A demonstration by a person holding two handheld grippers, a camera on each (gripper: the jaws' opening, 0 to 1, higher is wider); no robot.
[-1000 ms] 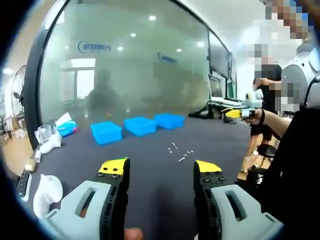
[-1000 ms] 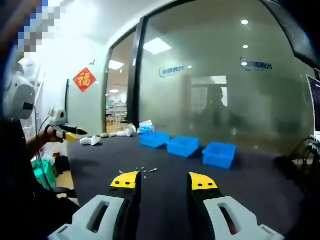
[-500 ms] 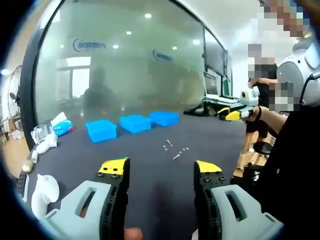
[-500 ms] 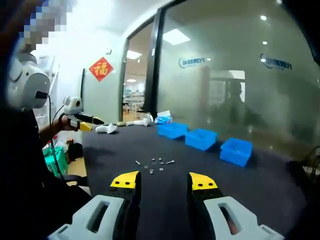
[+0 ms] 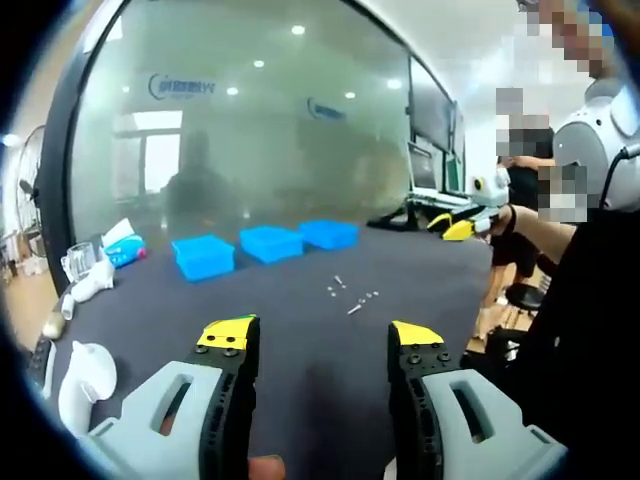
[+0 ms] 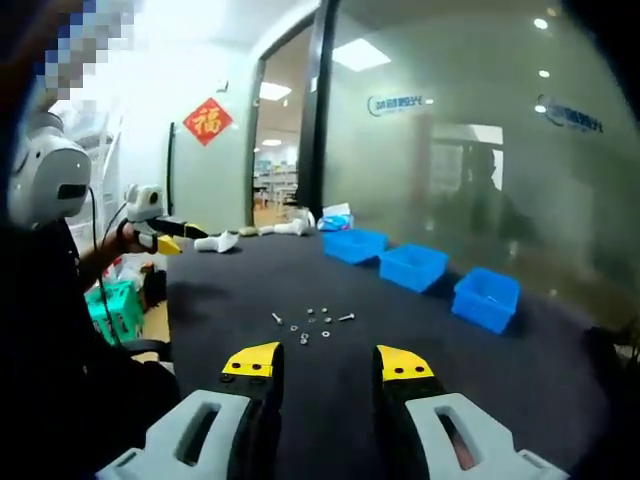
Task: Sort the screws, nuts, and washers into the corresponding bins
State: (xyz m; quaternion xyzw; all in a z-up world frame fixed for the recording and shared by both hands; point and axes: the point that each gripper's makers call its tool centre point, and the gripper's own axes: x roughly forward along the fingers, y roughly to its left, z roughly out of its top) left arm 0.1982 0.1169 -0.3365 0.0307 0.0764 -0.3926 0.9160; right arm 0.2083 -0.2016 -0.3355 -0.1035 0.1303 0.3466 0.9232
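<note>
- So the small hardware (image 6: 312, 322) is tiny silvery specks mid-tabletop; can't tell screws from nuts or washers.
- Three blue plastic bins (image 5: 268, 245) sit in a row near the far edge, before frosted glass with unreadable blue lettering.
- Left tool (image 5: 322, 340) and right tool (image 6: 326, 363): yellow-tipped jaws apart, empty.

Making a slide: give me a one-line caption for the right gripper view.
Open right claw above a dark table, scattered hardware ahead, three blue bins beyond.
</note>
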